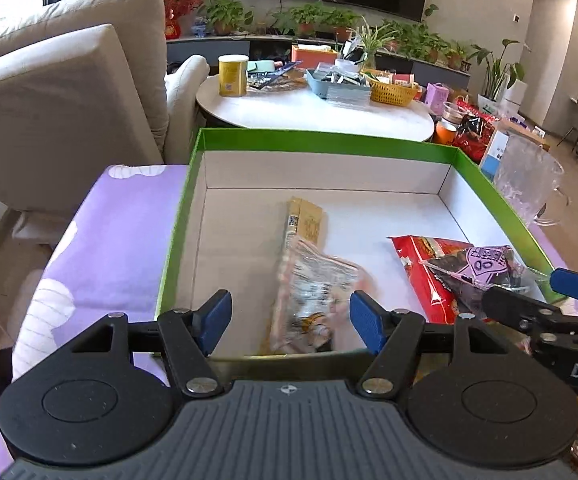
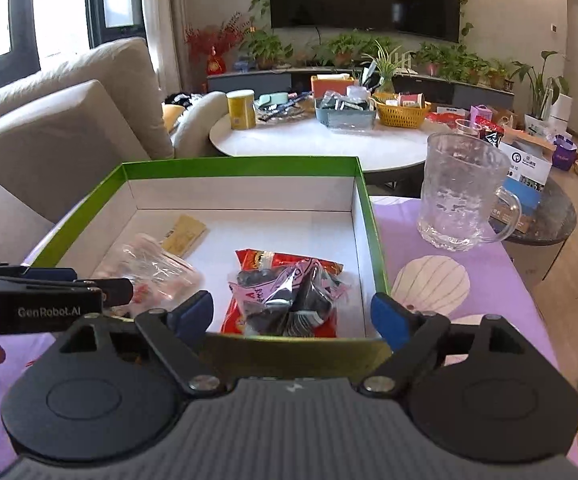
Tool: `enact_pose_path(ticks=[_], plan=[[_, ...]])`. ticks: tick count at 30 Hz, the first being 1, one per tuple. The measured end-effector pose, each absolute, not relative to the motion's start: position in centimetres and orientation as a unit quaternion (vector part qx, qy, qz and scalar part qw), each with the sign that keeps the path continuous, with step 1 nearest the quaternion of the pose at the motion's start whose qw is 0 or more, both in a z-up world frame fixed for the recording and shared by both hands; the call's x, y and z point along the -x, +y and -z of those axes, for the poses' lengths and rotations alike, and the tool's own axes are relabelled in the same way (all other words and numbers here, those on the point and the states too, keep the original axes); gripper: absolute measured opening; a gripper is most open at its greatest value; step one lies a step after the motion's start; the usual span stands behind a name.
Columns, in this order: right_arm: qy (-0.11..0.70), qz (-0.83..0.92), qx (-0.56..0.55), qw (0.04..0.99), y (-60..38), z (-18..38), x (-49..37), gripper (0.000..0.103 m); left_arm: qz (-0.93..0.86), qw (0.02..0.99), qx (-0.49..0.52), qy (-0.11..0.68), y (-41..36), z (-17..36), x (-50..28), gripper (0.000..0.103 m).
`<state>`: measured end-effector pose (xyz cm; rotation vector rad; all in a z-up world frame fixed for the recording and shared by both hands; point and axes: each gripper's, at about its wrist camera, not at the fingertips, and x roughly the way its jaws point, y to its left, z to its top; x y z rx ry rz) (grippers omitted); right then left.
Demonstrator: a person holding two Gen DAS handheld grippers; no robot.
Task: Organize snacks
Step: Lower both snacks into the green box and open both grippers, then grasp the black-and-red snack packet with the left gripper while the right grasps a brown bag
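Four snacks already lie in the green box point(image 2: 371, 216), lower centre of the frame: red packet point(image 2: 285, 264), dark pouch point(image 2: 289, 300), clear bag point(image 2: 157, 268), tan bar point(image 2: 183, 234). Both grippers, left point(image 1: 291, 322) and right point(image 2: 293, 312), hover with jaws open and empty; sorting seems mostly done.

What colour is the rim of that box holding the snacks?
Bright green, with white inside walls. The box shows best in the right wrist view.

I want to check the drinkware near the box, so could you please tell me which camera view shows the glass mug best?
The right wrist view shows the glass mug best: whole, upright, handle visible, standing on the purple cloth right of the green box. The left wrist view catches it only at the right edge, distorted by the fisheye.
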<state>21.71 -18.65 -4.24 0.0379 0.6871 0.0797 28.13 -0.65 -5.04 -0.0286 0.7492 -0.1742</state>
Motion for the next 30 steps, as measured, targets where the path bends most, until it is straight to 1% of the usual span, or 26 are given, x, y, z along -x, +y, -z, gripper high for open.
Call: enact_pose_path(ticks=[5, 10, 15, 17, 19, 23, 30], plan=[[0.332, -0.046, 0.003, 0.942, -18.9, 3.5, -19.9, 0.067, 0.077, 0.936, 0.019, 0.344, 0.1, 3.9, -25.8, 0.063], [0.325, -0.050, -0.007, 0.944, -19.9, 3.4, -17.7, 0.067, 0.078, 0.941, 0.019, 0.330, 0.4, 2.7, -23.8, 0.063], [0.263, -0.008, -0.010, 0.965, -20.7, 2.6, -15.0, 0.067, 0.091, 0.934, 0.051, 0.342, 0.8, 2.2, -22.3, 0.063], [0.233, 0.021, 0.004, 0.972, -20.6, 2.3, -13.9, 0.067, 0.089, 0.936, 0.045, 0.339, 0.8, 2.1, -21.6, 0.063], [0.221, 0.036, -0.004, 0.975, -20.9, 2.0, -13.1, 0.067, 0.089, 0.936, 0.041, 0.337, 0.9, 2.2, -20.9, 0.063], [0.246, 0.023, -0.054, 0.968, -22.2, 1.9, -12.7, 0.066, 0.081, 0.935, 0.048, 0.342, 1.8, 2.5, -19.9, 0.063], [0.269, 0.007, -0.053, 0.962, -22.2, 2.4, -11.9, 0.066, 0.062, 0.930, 0.080, 0.354, 5.1, 3.2, -18.7, 0.063]])
